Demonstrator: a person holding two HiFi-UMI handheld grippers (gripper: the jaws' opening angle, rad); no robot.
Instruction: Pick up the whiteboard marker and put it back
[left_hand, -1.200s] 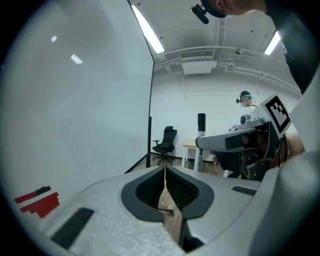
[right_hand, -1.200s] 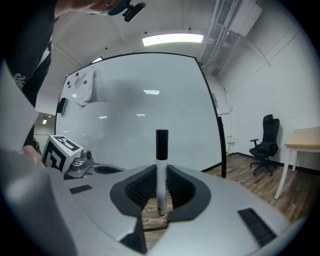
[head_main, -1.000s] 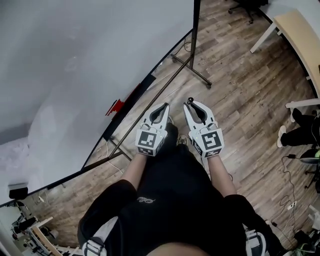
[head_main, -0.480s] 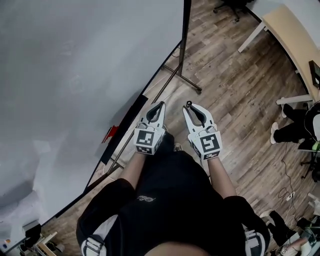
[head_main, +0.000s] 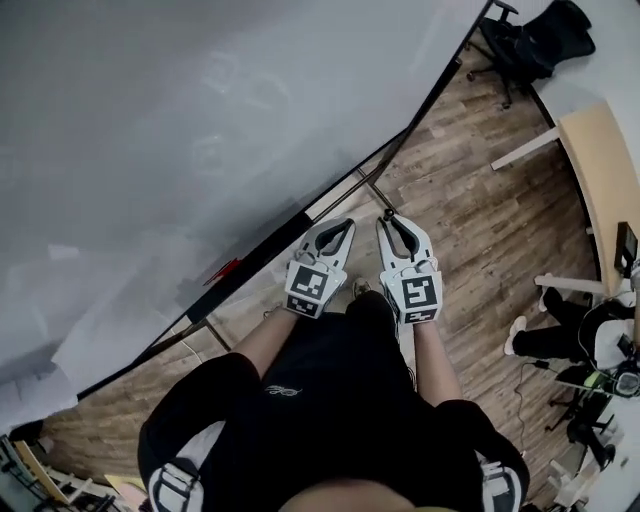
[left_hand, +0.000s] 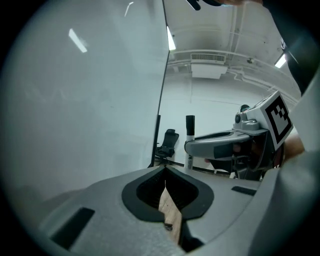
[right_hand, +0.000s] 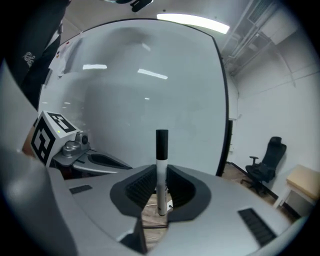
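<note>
The whiteboard marker (right_hand: 161, 167), white with a black cap, stands upright between the jaws of my right gripper (right_hand: 160, 175), which is shut on its barrel. In the head view the right gripper (head_main: 389, 221) is held out over the wooden floor, and the marker's cap (head_main: 388, 213) shows at its tips. My left gripper (head_main: 344, 226) is close beside it, its jaws shut with nothing in them. The left gripper view shows its tips (left_hand: 165, 172) meeting, with the marker (left_hand: 190, 132) in the right gripper (left_hand: 207, 146) beyond. The whiteboard (head_main: 180, 130) fills the left.
The board's dark lower rail (head_main: 300, 225) runs diagonally and carries a small red object (head_main: 222, 272). The board's stand feet (head_main: 372, 192) rest on the floor near the grippers. An office chair (head_main: 530, 45), a desk (head_main: 600, 160) and a seated person (head_main: 575, 335) are at the right.
Both grippers have travelled together along the whiteboard, still side by side. The marker stays in the right gripper. The view has swung, so more of the board and a chair show.
</note>
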